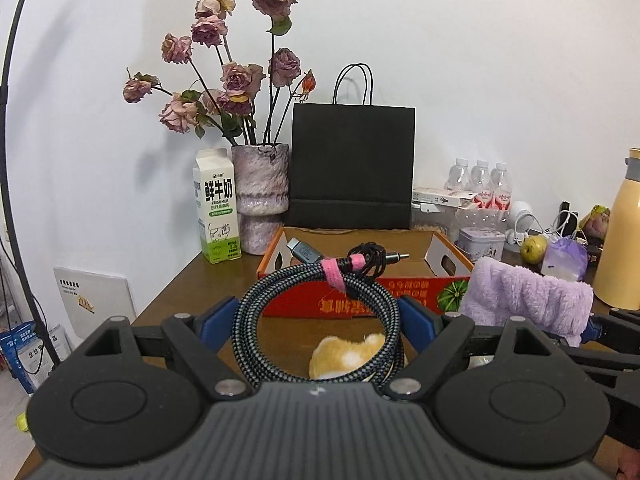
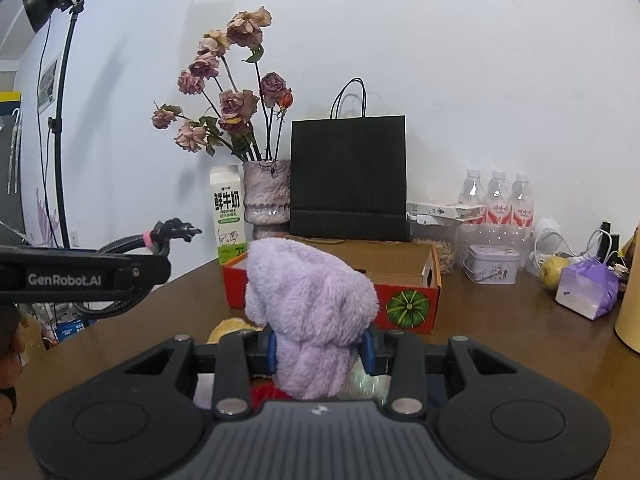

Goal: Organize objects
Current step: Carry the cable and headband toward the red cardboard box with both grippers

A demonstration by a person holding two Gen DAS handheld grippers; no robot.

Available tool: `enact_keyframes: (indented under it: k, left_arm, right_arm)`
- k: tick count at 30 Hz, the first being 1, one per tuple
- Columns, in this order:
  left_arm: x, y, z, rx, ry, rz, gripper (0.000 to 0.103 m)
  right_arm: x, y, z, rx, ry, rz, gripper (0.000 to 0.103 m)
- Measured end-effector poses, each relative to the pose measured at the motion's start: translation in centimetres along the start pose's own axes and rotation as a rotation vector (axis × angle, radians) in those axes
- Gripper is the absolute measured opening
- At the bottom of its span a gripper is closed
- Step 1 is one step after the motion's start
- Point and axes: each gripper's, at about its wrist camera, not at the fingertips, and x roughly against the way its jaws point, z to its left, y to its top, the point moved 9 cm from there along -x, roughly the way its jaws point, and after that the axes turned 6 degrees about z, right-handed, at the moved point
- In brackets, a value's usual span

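My left gripper (image 1: 320, 316) is shut on a coiled braided cable (image 1: 280, 300) tied with a pink strap, held upright above the table in front of the red cardboard box (image 1: 404, 296). It also shows in the right wrist view (image 2: 120, 276), still holding the cable (image 2: 120, 245). My right gripper (image 2: 322, 350) is shut on a fluffy purple cloth (image 2: 312, 312), held up in front of the same box (image 2: 408, 308). The cloth also shows in the left wrist view (image 1: 524, 296). An orange-and-white plush thing (image 1: 348, 356) lies on the table below the cable.
A milk carton (image 1: 218, 208), a vase of dried roses (image 1: 262, 196) and a black paper bag (image 1: 352, 168) stand behind the box. Water bottles (image 2: 498, 200), a tin (image 2: 492, 264), a pear (image 2: 554, 272), a purple packet (image 2: 588, 290) and a yellow flask (image 1: 620, 240) sit at the right.
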Motion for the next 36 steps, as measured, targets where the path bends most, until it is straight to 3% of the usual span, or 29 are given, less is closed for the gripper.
enact_keyframes:
  k: [36]
  left_arm:
    - [-15.9,9.3,0.5,0.082,0.027,-0.02,0.086]
  right_arm:
    - [-16.1,10.2,-2.1,0.014,-0.016,-0.003,0.035]
